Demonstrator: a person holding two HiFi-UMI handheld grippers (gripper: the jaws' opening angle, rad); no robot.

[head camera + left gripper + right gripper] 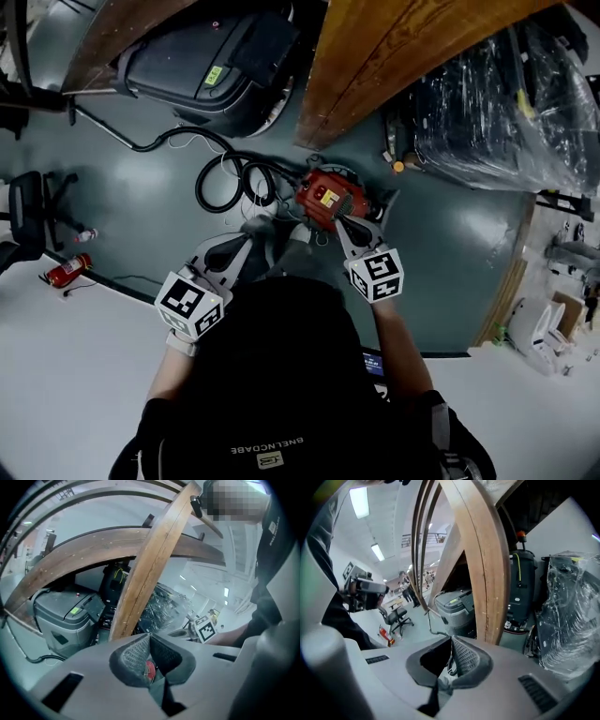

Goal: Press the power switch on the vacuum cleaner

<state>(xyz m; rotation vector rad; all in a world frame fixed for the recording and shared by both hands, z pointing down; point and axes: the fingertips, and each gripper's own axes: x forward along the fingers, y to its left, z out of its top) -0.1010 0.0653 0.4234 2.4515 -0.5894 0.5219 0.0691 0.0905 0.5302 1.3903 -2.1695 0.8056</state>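
Note:
In the head view a small red vacuum cleaner point(325, 199) with a yellow label stands on the grey floor. Its black hose point(223, 180) lies coiled to its left. My right gripper point(341, 223) is shut, its tips at the vacuum's near edge; whether they touch it I cannot tell. My left gripper point(255, 225) is also shut and sits left of the vacuum, near the hose. In the left gripper view the pads point(136, 656) meet at the tip, and a bit of red point(149, 670) shows behind them. The right gripper view shows the pads point(466, 657) closed, holding nothing.
A grey floor-cleaning machine point(211, 56) stands at the back, beside a slanting wooden beam point(394, 56). Plastic-wrapped goods point(506, 103) are at the right. An office chair point(28, 211) and a fire extinguisher point(67, 270) are at the left, by the white ledge point(75, 356).

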